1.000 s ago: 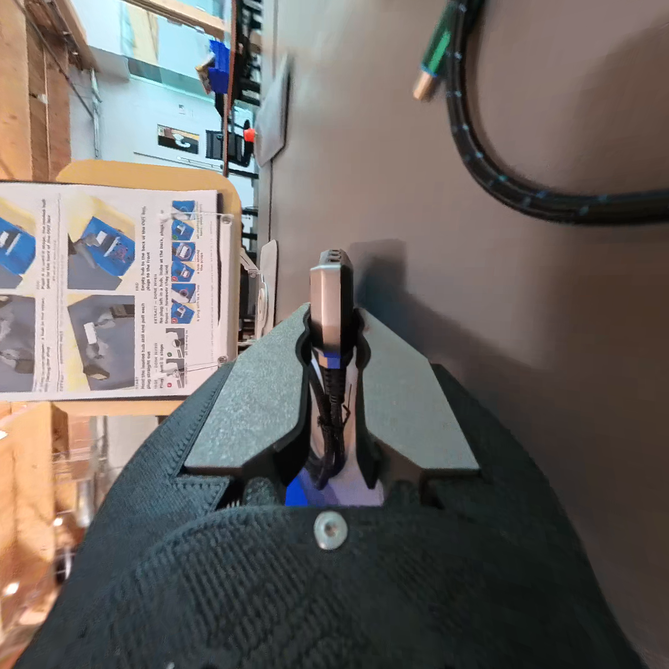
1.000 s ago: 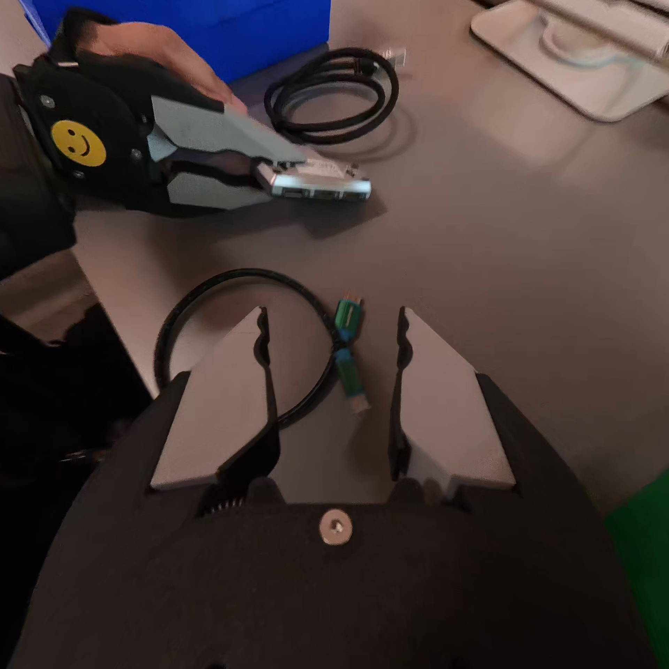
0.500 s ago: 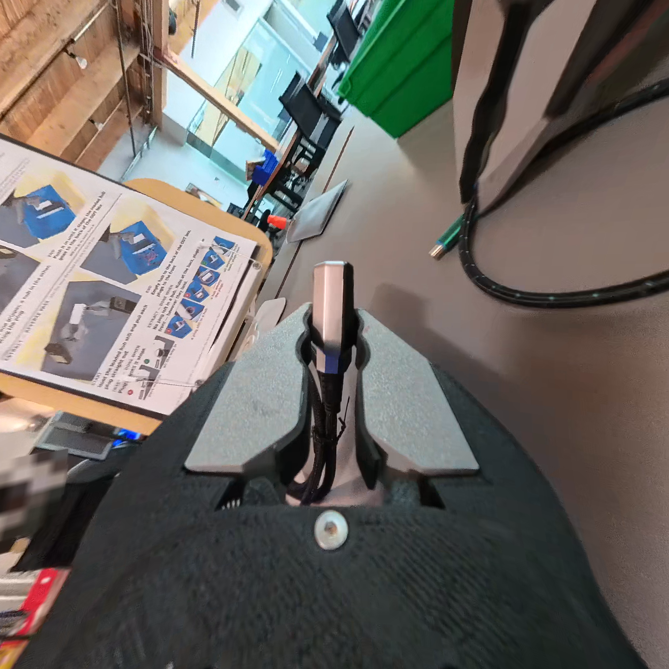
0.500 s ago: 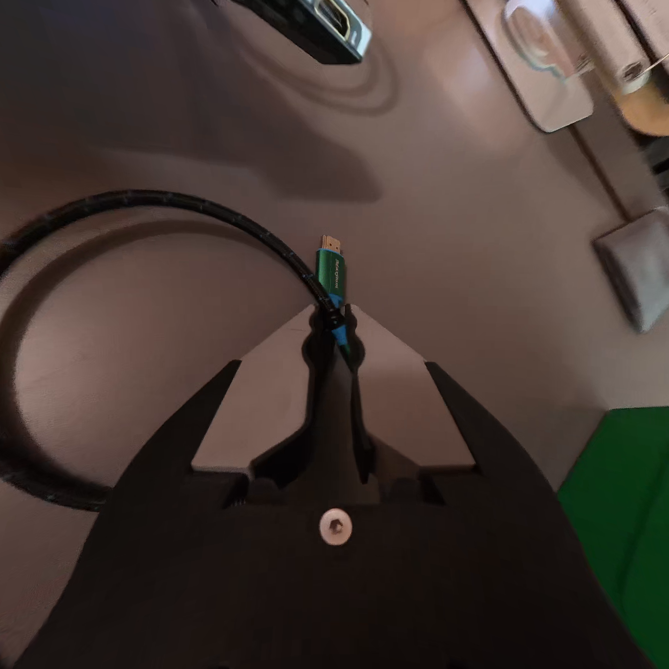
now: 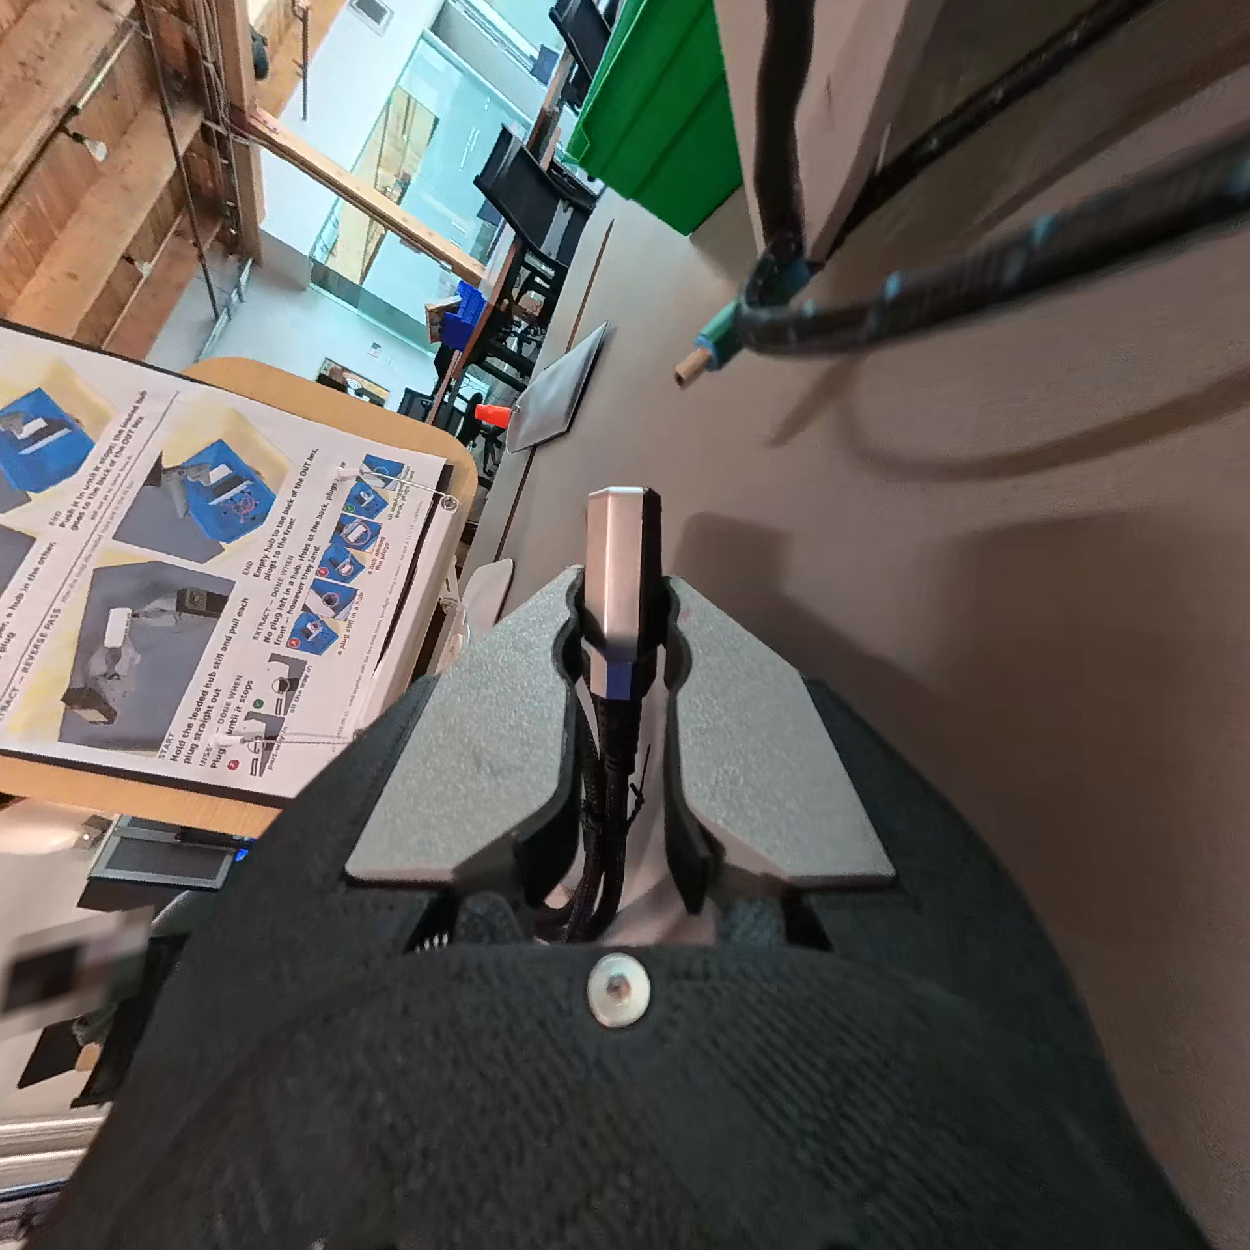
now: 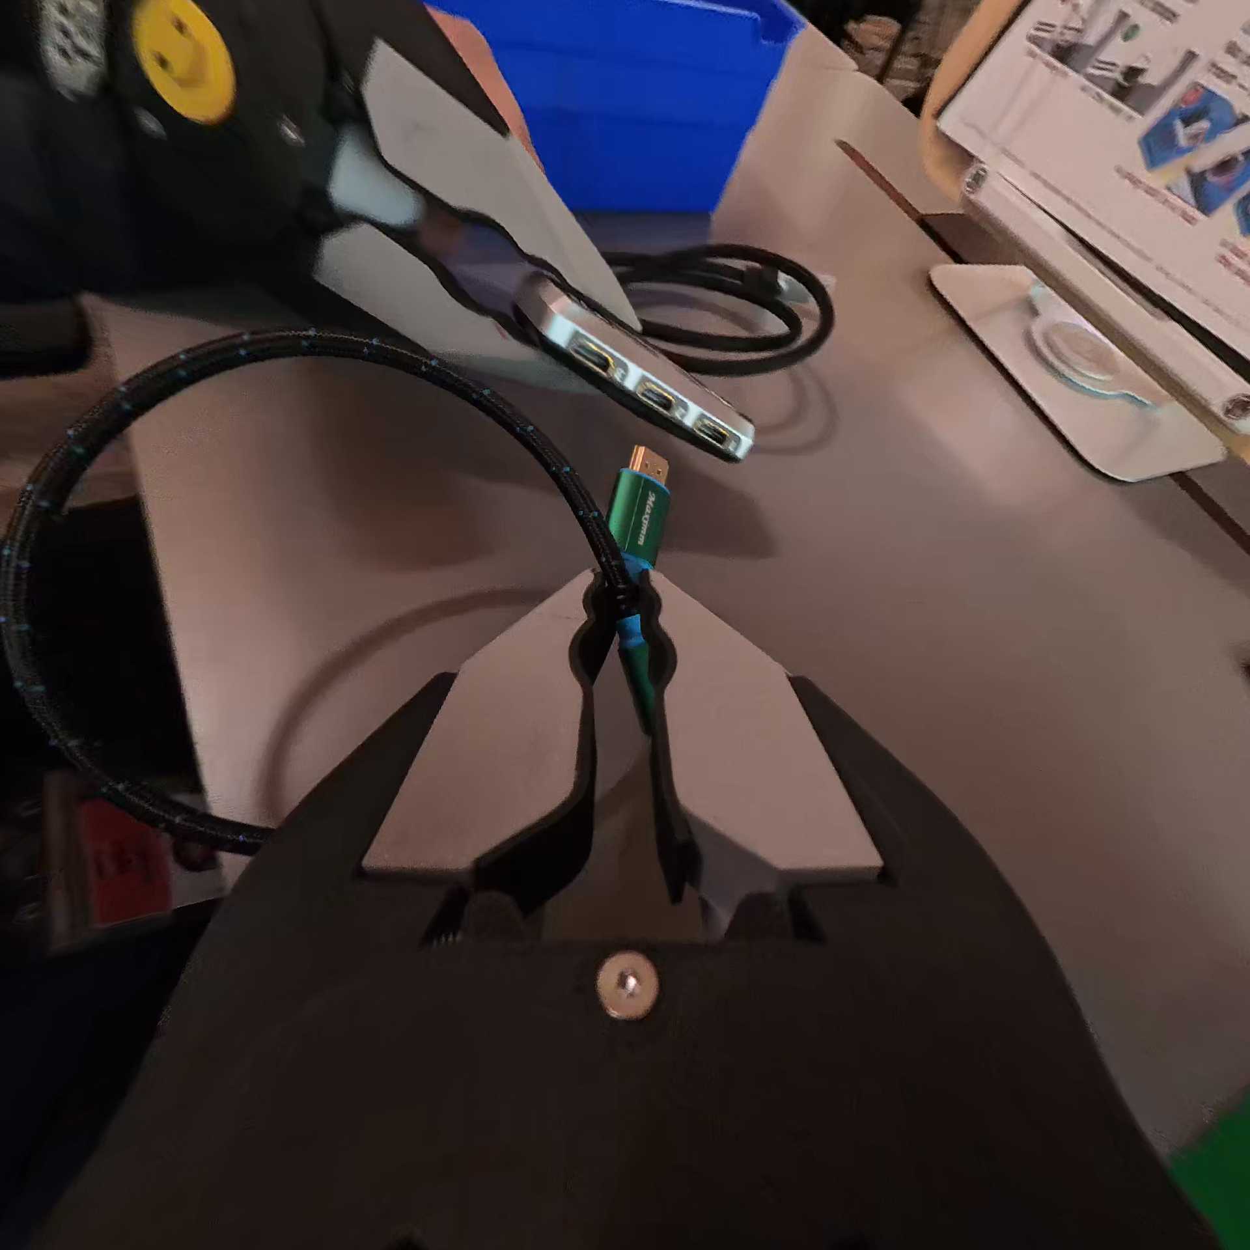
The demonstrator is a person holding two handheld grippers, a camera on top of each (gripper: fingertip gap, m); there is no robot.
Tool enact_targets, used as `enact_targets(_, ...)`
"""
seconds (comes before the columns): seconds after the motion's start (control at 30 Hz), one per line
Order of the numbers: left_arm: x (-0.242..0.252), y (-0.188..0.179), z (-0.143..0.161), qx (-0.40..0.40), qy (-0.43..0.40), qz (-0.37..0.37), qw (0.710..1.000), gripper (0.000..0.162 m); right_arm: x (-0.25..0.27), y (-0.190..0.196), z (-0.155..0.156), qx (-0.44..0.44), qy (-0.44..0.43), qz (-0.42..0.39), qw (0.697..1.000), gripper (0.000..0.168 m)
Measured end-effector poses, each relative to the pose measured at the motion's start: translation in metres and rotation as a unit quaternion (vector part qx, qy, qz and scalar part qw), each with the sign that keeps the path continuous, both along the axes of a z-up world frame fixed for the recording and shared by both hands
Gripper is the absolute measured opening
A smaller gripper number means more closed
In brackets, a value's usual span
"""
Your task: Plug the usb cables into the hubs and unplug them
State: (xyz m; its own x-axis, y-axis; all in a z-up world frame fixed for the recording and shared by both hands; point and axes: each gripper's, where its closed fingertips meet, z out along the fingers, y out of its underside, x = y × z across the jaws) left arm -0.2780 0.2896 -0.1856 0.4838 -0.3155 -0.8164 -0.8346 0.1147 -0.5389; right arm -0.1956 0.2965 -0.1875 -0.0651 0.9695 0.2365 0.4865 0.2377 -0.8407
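My left gripper is clamping the silver hub, sockets showing; my right gripper is pinching the green plug, tip aimed at the hub's sockets.

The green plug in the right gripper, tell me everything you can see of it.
The green plug has a glossy, metallic-looking shell, a gold tip pointing at the silver hub without touching it, and a blue collar joining a black braided cable that loops left. The right gripper is shut on that collar, holding the plug above the table.
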Motion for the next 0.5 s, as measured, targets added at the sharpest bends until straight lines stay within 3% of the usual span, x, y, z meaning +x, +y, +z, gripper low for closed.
enact_targets(0.13,0.001,0.001,-0.002,0.012,0.036,0.003,0.999,0.018,-0.005,-0.018,0.013,-0.024,-0.025,0.042,0.999,0.006)
enact_targets(0.23,0.005,0.001,-0.006,0.022,0.076,0.002,0.997,0.018,-0.010,-0.024,0.016,0.010,-0.058,0.053,0.997,0.006)
enact_targets(0.5,0.013,-0.002,-0.011,0.041,0.130,-0.009,0.991,0.019,-0.013,-0.029,0.006,0.035,-0.138,0.092,0.985,0.006)
